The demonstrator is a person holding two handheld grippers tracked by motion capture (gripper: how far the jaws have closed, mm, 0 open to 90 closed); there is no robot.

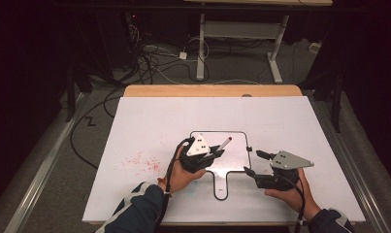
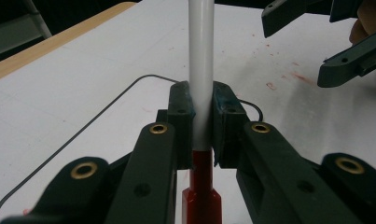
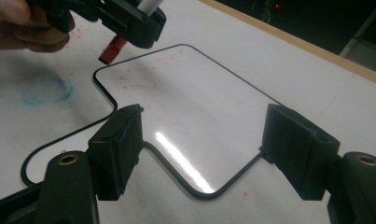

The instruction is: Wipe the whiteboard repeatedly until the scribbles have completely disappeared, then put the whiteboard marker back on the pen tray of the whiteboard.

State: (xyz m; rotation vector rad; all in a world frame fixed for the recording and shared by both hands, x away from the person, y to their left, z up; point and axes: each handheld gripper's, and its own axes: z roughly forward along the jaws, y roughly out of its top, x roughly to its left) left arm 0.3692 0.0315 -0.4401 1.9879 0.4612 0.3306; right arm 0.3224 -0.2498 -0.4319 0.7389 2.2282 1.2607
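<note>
Our left hand-held gripper [image 1: 216, 153] is closed tight on a marker [image 1: 224, 143]; in the left gripper view its two pads [image 2: 182, 122] press the white barrel [image 2: 200, 70] from both sides, with the red cap end [image 2: 202, 186] sticking out toward us below the jaws. In the high view the marker slants up and away past the jaws, above the near left part of a small whiteboard [image 1: 232, 145] with a thin black rim.

Our right hand-held gripper [image 1: 255, 163] is spread wide and has nothing between its jaws. In the right gripper view its two pads [image 3: 122, 144] stand well apart, hovering just above the near edge of the whiteboard [image 3: 195, 107], where the black rim curves in toward the handle loop [image 3: 41, 154]. We see the marker's red end [image 3: 112, 49] farther off in that view, near the board's far corner.

Between the two grippers lies the board's handle [image 1: 221, 187], reaching toward the near edge of the tabletop [image 1: 149, 121]. Left of the left gripper, red specks [image 1: 142, 162] dot the white sheet; beyond them the sheet is bare. Ahead of both grippers the board's far rim gives onto a broad stretch of white surface, ending at the wooden strip [image 1: 212, 91] along the far edge. To the right of the right gripper, the sheet runs on bare to its side edge.
</note>
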